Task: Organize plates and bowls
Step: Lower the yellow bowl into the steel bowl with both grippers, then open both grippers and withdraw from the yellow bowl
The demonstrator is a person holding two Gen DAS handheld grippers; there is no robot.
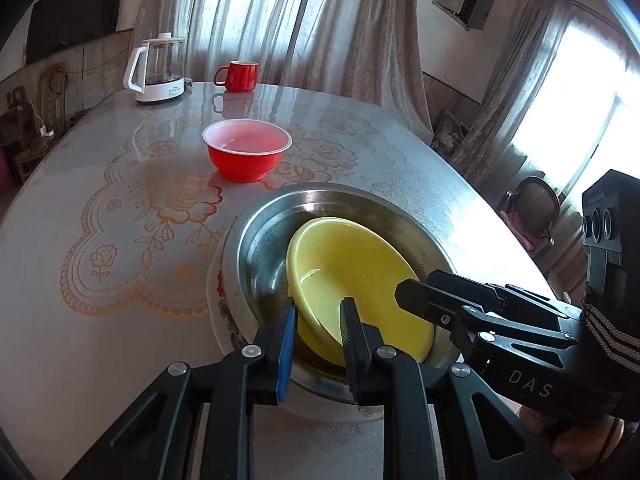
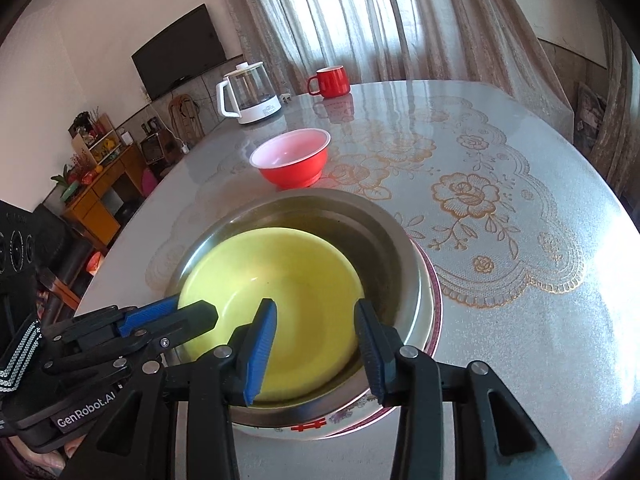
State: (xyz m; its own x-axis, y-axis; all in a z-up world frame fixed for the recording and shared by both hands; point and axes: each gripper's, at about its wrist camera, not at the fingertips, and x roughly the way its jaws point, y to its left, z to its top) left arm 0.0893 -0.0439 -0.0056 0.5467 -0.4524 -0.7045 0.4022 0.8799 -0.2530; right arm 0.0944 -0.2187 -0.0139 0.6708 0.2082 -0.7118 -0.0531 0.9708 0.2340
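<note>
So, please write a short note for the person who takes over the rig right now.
Left gripper: closed on the near rim of the yellow plate, which sits tilted in the steel bowl.
Right gripper: open, empty, hovering over that stack.
Steel bowl sits on a floral plate.
Done: these three are nested.
Left: release the yellow plate, then add the red bowl, probably on top.

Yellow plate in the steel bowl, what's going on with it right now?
The left hand-held gripper is closed on the near rim of the yellow plate, which sits tilted inside the steel bowl. That bowl rests on a patterned plate. The right hand-held gripper hovers open over the yellow plate, gripping nothing. The red bowl stands apart behind.
</note>
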